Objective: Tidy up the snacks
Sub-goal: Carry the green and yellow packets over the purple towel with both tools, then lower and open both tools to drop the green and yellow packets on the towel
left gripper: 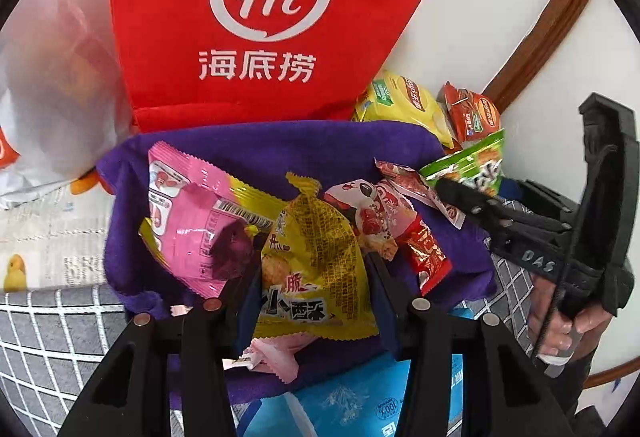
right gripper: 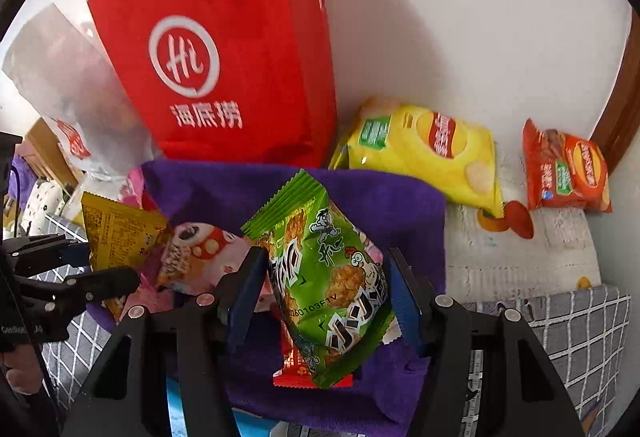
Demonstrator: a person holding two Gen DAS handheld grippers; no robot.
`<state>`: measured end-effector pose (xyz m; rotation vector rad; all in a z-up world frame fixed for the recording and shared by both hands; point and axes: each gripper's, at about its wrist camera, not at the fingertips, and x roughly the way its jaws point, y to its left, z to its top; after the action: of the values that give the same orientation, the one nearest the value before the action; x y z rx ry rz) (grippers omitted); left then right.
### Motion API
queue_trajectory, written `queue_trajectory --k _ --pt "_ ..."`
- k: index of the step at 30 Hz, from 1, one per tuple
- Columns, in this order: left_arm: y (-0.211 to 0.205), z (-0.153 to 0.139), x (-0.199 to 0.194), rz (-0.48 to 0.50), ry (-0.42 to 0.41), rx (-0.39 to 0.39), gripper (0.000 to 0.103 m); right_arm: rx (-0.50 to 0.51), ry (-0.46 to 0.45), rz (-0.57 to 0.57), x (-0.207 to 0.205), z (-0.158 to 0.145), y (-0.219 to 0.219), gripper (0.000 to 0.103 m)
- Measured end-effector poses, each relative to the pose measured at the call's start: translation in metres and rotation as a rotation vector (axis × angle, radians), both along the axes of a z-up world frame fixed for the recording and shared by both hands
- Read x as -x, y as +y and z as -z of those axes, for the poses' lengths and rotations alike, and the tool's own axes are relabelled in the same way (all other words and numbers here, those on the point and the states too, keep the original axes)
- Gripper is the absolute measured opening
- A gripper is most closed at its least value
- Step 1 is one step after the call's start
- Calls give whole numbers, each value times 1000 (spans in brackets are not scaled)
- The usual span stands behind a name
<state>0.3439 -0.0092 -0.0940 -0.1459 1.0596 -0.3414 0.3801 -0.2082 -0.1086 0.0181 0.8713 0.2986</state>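
Note:
My left gripper (left gripper: 314,277) is shut on a yellow snack packet (left gripper: 316,261) and holds it over a purple cloth (left gripper: 280,145) strewn with snacks. A pink packet (left gripper: 192,213) and small red-and-white packets (left gripper: 384,221) lie on the cloth. My right gripper (right gripper: 324,277) is shut on a green snack packet (right gripper: 328,285) above the same purple cloth (right gripper: 224,193). The right gripper (left gripper: 452,183) also shows in the left wrist view, and the left gripper (right gripper: 112,269) with its yellow packet (right gripper: 116,233) shows in the right wrist view.
A red Haidilao bag (left gripper: 256,17) (right gripper: 224,69) stands against the white wall behind the cloth. A yellow chip bag (right gripper: 424,153) and an orange chip bag (right gripper: 568,173) lie at the right. A white plastic bag (left gripper: 52,85) sits left. A grey checked cover (right gripper: 580,329) lies in front.

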Motion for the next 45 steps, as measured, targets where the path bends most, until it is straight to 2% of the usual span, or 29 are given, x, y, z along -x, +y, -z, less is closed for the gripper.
queue_trajectory --k 7,15,24,30,34,36,45 --pt "-2 10 -2 5 11 -31 47 19 40 2 -7 20 11 60" --pt "2 18 -6 -6 45 -32 47 44 82 1 -13 37 21 60" --pt "-4 24 -8 4 59 -38 47 70 91 -11 -14 43 27 60" --pt "-7 20 -7 13 56 -59 50 50 91 -19 -11 37 24 61" --pt "-9 11 -3 7 38 -67 60 31 65 -27 -6 26 21 64" --pt "-8 5 -1 0 26 -77 60 22 44 -30 -1 19 21 68" --pt "0 -22 30 -11 -12 -79 63 24 -34 -28 32 -13 26 68"
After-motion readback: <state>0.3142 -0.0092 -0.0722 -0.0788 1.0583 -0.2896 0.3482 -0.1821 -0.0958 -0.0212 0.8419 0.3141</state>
